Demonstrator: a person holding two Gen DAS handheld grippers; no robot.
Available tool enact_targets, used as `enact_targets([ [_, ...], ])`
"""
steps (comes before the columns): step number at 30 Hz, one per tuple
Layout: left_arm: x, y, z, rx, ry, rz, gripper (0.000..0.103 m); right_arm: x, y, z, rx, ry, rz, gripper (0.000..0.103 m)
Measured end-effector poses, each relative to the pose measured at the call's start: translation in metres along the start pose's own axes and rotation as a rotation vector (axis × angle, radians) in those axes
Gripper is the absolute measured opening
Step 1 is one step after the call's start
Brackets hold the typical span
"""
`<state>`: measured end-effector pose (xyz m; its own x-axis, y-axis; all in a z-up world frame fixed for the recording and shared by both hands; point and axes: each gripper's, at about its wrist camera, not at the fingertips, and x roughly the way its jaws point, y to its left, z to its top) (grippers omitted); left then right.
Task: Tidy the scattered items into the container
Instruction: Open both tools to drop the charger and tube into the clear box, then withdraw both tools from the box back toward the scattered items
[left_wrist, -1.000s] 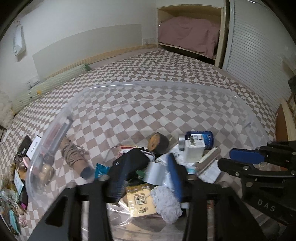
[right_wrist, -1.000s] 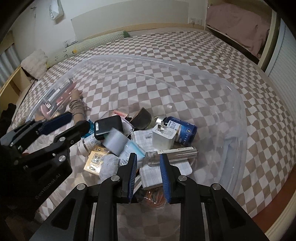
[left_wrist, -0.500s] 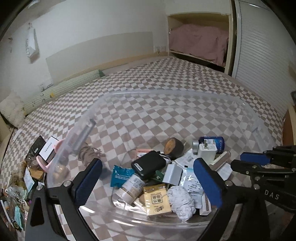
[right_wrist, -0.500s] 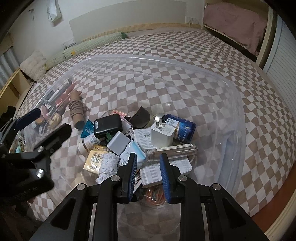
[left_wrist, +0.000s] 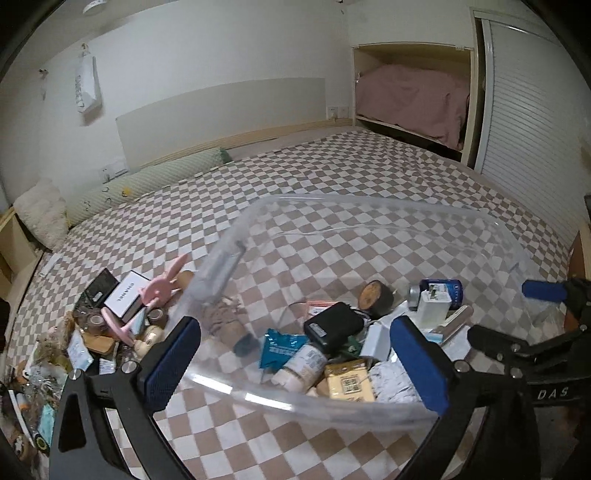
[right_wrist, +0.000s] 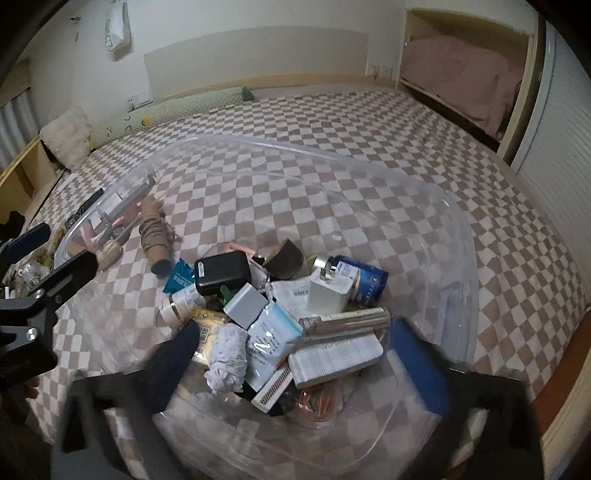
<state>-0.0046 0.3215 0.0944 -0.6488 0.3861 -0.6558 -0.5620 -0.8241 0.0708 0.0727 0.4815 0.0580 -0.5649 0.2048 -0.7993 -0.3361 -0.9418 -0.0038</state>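
A clear plastic bin sits on the checkered bed. It holds a black case, a white charger, a blue can, a twine spool and several other small things. My left gripper stands open over the bin's near rim, empty. My right gripper is blurred, its jaws opening over the pile with nothing held between them. Scattered items, among them a white box and a pink rabbit-shaped piece, lie left of the bin.
A green bolster and a white cushion lie along the far left side of the bed. An alcove with pink bedding and a slatted door stand at the right. The bed's wooden edge runs close on the right.
The left gripper's jaws spread wide and drew back and up from the black case, which now lies in the bin. The right gripper's jaws went from nearly shut to wide.
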Motion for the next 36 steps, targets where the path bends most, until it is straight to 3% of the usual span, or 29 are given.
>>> enact_targets([
  [10, -0.020, 0.031, -0.006, -0.017, -0.024, 0.060, 0.103, -0.006, 0.018, 0.003, 0.013, -0.044, 0.005, 0.103],
  [20, -0.041, 0.072, -0.019, -0.079, -0.099, 0.092, 0.103, -0.024, 0.034, 0.009, 0.051, -0.208, 0.038, 0.103],
  [27, -0.058, 0.101, -0.028, -0.132, -0.166, 0.126, 0.103, -0.041, 0.054, 0.012, 0.051, -0.305, 0.119, 0.103],
  [36, -0.081, 0.132, -0.034, -0.202, -0.208, 0.149, 0.103, -0.059, 0.086, 0.015, 0.030, -0.382, 0.116, 0.103],
])
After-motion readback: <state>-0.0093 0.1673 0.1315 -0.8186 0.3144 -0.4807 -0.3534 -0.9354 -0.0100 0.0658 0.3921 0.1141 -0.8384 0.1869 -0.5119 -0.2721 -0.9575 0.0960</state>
